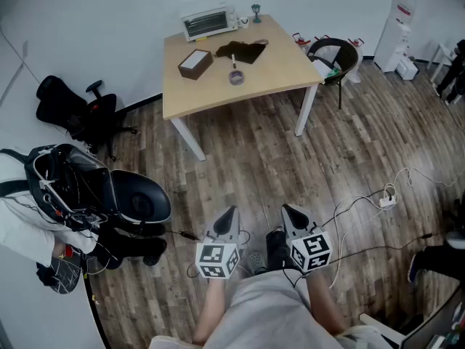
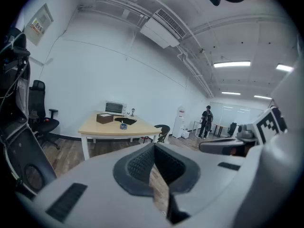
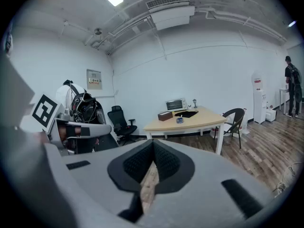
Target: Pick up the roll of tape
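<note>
**Tape roll [image 1: 236, 77] far off on the table, both grippers shut and empty**

Where it is: the tape roll sits on the wooden table [image 1: 283, 71], upper centre of the head view. It is just below the black cloth [image 1: 241, 51] and to the right of the brown box [image 1: 195, 63]. Toaster oven [image 1: 208, 22] is at the table's far edge. In both gripper views the roll is only a speck on the tabletop.

Tools: left gripper [image 1: 230, 213] and right gripper [image 1: 288, 211] are at bottom centre, close to the person's body and well apart from the table. Jaws on both are pressed together with nothing between them; only floor shows through the slit.

Risks, my read:
- The jaws need to open before the reach. Closed tips would just shove the roll across the smooth top, maybe into the cloth or box.
- The whole approach is yet to be made. Loose cables [image 1: 378, 202] lie on the floor at lower right, so drifting that way could snag a foot.
- Something thin stands up at the roll, too small to identify. A careless reach could knock it over.
- The roll looks to lie flat, so an outside pinch on the rim may slip. One jaw through the hole seems safer.
</note>
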